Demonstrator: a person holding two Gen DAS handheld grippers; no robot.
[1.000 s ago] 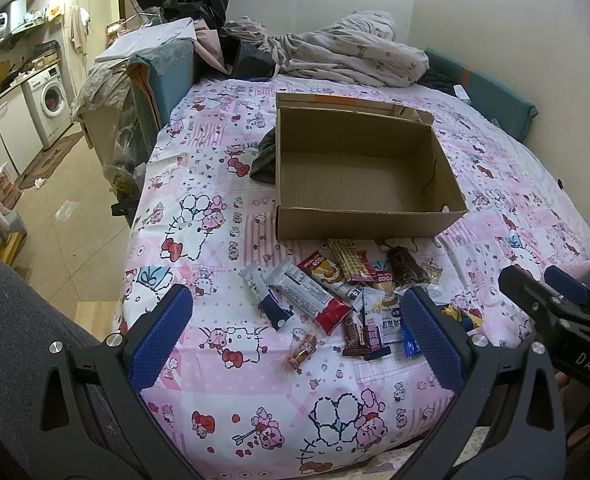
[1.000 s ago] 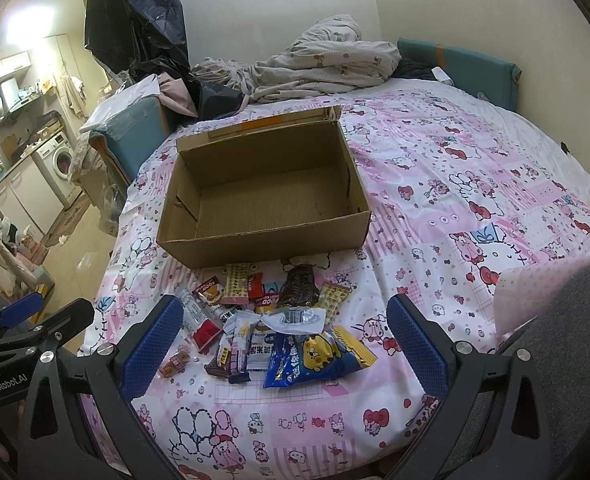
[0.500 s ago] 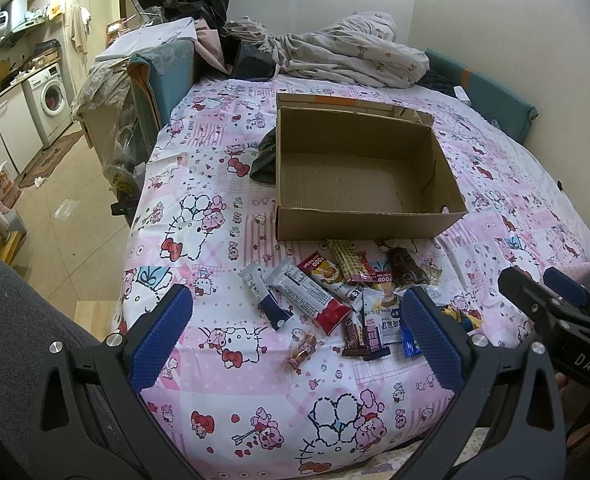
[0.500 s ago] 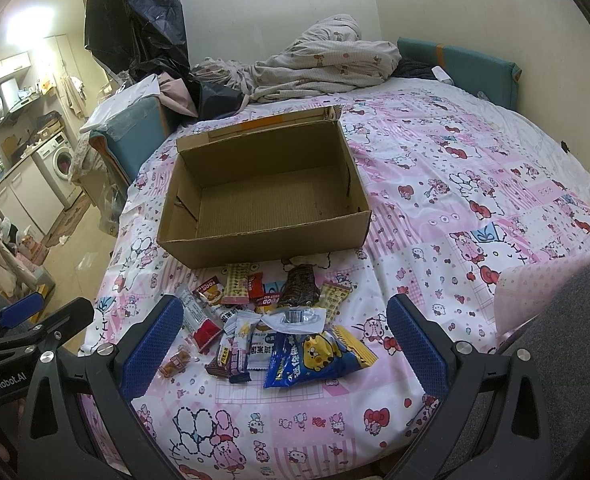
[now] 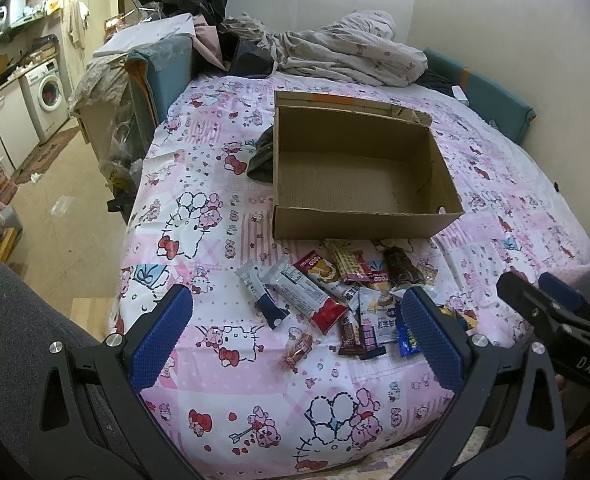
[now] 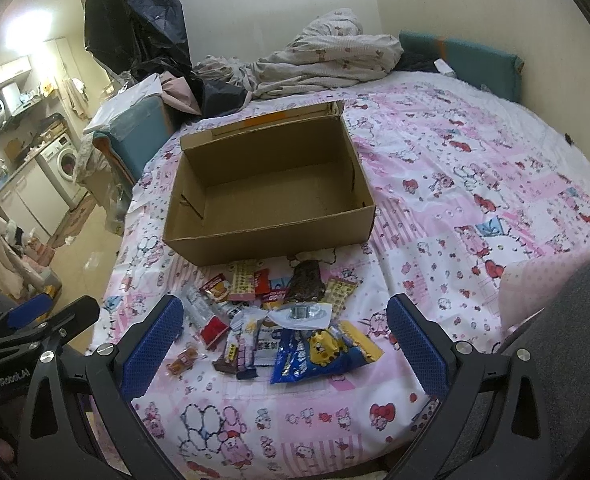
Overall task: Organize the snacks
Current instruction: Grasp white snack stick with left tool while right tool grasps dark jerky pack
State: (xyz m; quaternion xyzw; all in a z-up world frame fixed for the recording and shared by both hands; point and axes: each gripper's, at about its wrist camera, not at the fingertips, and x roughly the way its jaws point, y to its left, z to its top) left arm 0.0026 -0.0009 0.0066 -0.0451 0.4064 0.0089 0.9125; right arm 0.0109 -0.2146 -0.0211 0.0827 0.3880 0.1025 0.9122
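My left hand-held gripper (image 5: 295, 332) has its jaws spread wide with nothing between the blue pads, hovering over the near edge of the bed (image 5: 223, 392). My right hand-held gripper (image 6: 285, 334) is spread just as wide, also holding nothing. The snack pile (image 6: 279, 320) sits right out in front of both, on the pink cartoon-print cover, between the grippers and the cardboard box (image 5: 359, 184). From the left view, the silver-and-red bar (image 5: 305, 294) lies just ahead of the gap between my fingers, long axis running diagonally, red end toward me and to the right. Beside it on the left a white-and-navy bar (image 5: 261, 294) lies roughly parallel, navy end nearest me. A small brown candy (image 5: 297, 354) sits alone, closest to me. From the right view, the blue bag with a yellow character (image 6: 323, 354) lies at the near right of the pile, lengthwise left to right. The box is open and sits just behind the snacks.
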